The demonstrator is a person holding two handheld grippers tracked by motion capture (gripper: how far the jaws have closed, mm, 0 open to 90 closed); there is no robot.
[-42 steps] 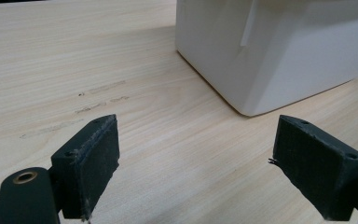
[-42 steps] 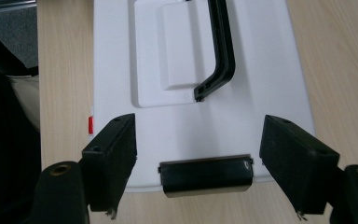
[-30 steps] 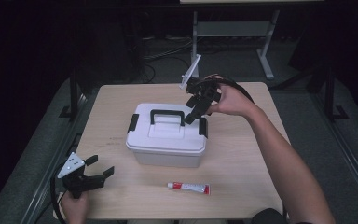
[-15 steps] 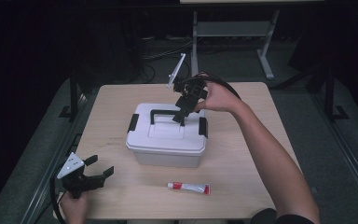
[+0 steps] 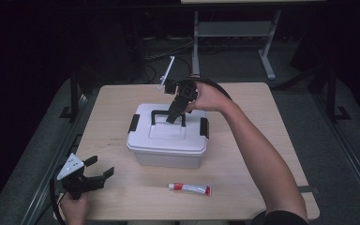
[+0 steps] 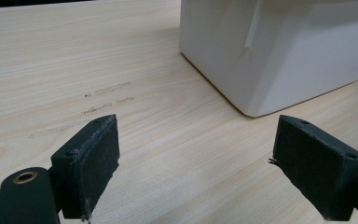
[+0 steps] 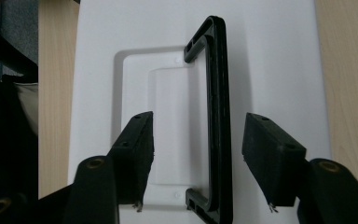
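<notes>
A white plastic box (image 5: 168, 145) with black side latches stands in the middle of the table. Its black handle (image 5: 166, 114) stands up from the lid (image 7: 270, 56). My right gripper (image 5: 174, 116) points down at the lid. Its jaws have just been closing and stand on either side of the handle bar (image 7: 216, 93), with a gap on both sides. My right gripper (image 7: 198, 135) is open. At the table's front left corner lies my left gripper (image 5: 101, 167), open and empty. In the left gripper view, my left gripper (image 6: 196, 140) faces the box corner (image 6: 261, 70).
A small white tube with a red cap end (image 5: 190, 188) lies near the front edge, in front of the box. The wooden table (image 5: 253, 108) has bare room right and left of the box. A metal stand (image 5: 197, 37) is on the floor behind.
The right gripper has moved left and a little down, from the box's right end to over the handle, and its jaws have narrowed around the bar. The left gripper has not moved.
</notes>
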